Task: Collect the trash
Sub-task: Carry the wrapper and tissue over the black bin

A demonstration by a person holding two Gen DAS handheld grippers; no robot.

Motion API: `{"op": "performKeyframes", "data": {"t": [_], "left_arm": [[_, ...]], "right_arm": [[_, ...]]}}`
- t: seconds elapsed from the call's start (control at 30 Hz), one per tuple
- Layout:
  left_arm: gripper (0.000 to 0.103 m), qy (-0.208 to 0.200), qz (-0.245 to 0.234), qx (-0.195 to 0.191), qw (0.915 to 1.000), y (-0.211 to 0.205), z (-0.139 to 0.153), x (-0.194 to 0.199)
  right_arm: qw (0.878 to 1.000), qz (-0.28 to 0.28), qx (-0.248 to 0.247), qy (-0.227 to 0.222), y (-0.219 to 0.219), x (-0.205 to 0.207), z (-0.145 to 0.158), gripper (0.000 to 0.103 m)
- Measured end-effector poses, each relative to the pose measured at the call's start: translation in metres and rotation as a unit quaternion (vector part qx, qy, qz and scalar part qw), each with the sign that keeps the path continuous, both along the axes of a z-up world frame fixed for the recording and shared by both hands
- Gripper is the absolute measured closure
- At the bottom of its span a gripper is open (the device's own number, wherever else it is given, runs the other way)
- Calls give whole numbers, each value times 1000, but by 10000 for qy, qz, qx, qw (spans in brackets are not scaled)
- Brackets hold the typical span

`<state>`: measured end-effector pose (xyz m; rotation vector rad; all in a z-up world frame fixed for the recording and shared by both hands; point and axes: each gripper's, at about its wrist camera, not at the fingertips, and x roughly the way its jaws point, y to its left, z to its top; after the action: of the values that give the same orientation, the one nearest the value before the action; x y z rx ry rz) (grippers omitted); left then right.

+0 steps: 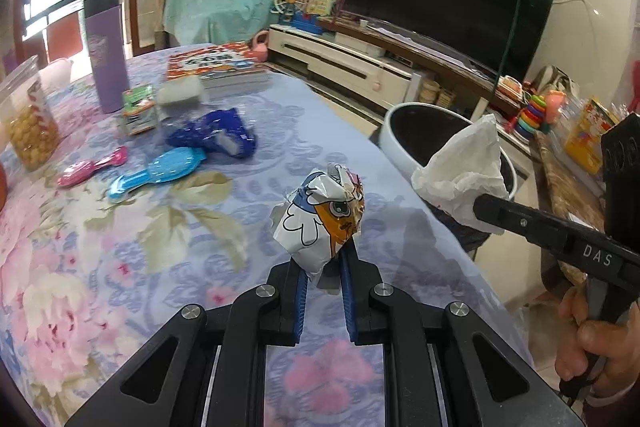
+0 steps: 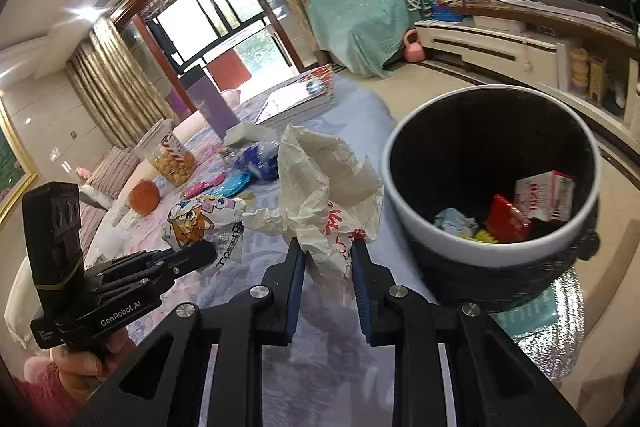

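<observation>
We're seeing into the trash bin [image 2: 492, 163] only from the right wrist: red and white packets [image 2: 532, 203] lying inside. Left gripper [image 1: 324, 263] is clamping a cartoon snack wrapper [image 1: 320, 215]; right gripper [image 2: 328, 247] is pinching a crumpled white paper bag [image 2: 320, 179], bin at 2 o'clock. Left view is showing blue brush [image 1: 160, 171], pink brush [image 1: 92, 169], snack jar [image 1: 28, 123] on the floral tablecloth [image 1: 120, 247].

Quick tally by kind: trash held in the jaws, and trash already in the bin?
Held in jaws: 2, cartoon wrapper and white bag
In bin: 4 visible, white-red box, red packet, blue wad, yellow scrap
Total: 6
</observation>
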<state>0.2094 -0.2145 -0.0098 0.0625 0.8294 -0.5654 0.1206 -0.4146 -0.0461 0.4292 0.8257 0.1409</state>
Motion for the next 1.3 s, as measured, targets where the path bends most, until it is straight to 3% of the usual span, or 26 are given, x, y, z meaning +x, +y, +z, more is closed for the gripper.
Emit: {"op": "performKeyframes", "data": {"t": [0.8, 1.3], "left_arm": [[89, -79, -658, 133, 9977, -78, 2, 5], [89, -104, -854, 229, 9960, -116, 0, 23]], "right_arm": [[9978, -658, -79, 31, -70, -28, 3, 80], [9958, -878, -208, 144, -93, -24, 2, 80]]}}
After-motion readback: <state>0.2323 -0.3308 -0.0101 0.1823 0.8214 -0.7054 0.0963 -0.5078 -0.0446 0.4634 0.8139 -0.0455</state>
